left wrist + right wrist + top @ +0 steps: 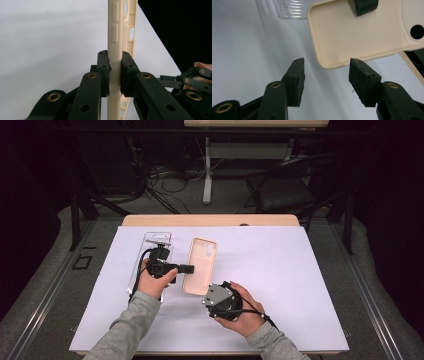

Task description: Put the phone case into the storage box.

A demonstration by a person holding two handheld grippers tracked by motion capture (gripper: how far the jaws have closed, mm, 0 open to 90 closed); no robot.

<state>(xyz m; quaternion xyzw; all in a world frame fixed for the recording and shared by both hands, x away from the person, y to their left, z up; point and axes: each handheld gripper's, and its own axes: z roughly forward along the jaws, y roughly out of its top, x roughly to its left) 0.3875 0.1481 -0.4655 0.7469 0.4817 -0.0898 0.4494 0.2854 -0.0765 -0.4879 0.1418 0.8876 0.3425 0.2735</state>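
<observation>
Left gripper view: left gripper [115,75] jaws clamp the beige phone case's [115,30] edge; right gripper [325,80] jaws apart, empty.

A laboratory or recording workspace. A light wooden table [210,220] covered by a white sheet [280,280] stands on grey carpet in a dark room. Behind it, tangled black cables [165,180] lie on the floor beside a black office chair [285,190] and a white-legged desk [207,170].
</observation>
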